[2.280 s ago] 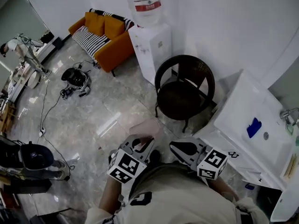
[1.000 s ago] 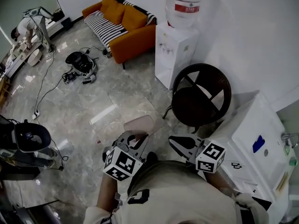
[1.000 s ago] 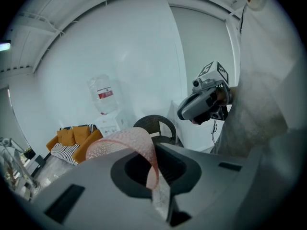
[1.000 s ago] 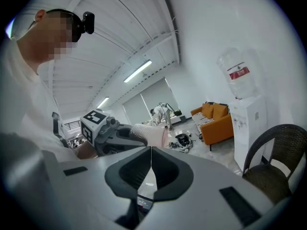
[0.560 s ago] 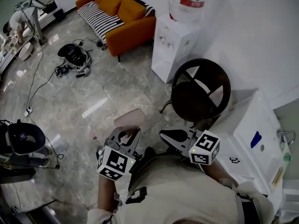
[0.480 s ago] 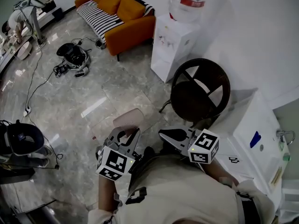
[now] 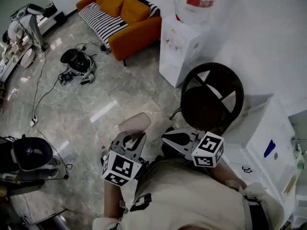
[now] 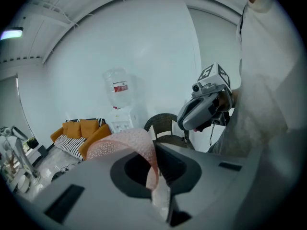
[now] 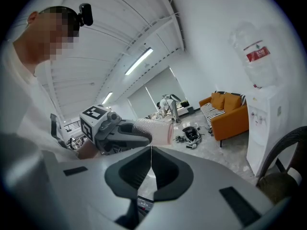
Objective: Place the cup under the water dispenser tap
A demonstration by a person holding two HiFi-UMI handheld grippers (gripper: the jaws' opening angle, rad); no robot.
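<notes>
- The left gripper (image 7: 131, 139) is pinched shut on the thin wall of the pink cup (image 7: 135, 122). The cup sticks out ahead of it, tipped more sideways than upright.
- The right gripper (image 7: 168, 138) is closed on nothing, just beside the left one.
- The water dispenser (image 7: 184, 40) stands well apart, ahead and a bit to the right.
- The chair (image 7: 212, 97) stands in front of the right gripper.
- The bare floor (image 7: 124, 95) left of the chair looks like the free way for the cup.

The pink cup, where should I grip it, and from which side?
Grip the cup by its thin wall at the rim, coming from its open mouth, one finger inside, one outside, as the left gripper does now. The wall is thin and the mouth faces that gripper.
</notes>
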